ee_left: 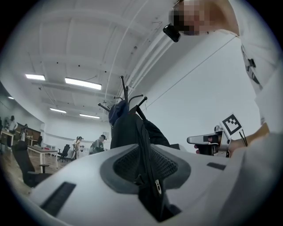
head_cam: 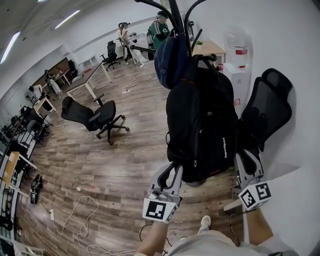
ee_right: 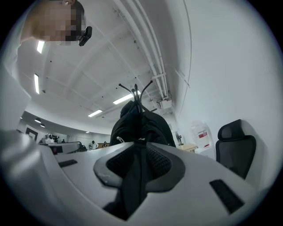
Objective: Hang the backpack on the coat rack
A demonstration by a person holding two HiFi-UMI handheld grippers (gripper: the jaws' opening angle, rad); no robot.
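Note:
The black backpack (head_cam: 202, 125) hangs from the black coat rack (head_cam: 176, 15), below a navy bag (head_cam: 170, 60) on the same rack. My left gripper (head_cam: 170, 172) is just under the backpack's lower left corner, its jaws apart. In the left gripper view a thin black strap with a zipper pull (ee_left: 156, 185) runs through the gap of the left gripper (ee_left: 148, 176); I cannot tell if the pads touch it. My right gripper (head_cam: 249, 161) stands open at the backpack's lower right, nothing gripped. In the right gripper view the backpack (ee_right: 141, 128) fills the gap of the right gripper (ee_right: 139, 172).
A black office chair (head_cam: 267, 107) stands close on the right against the white wall. A water dispenser (head_cam: 237, 55) is behind the rack. Another office chair (head_cam: 95, 117) is on the wood floor to the left. Cables (head_cam: 75, 215) lie near my feet. People (head_cam: 160, 30) stand far back.

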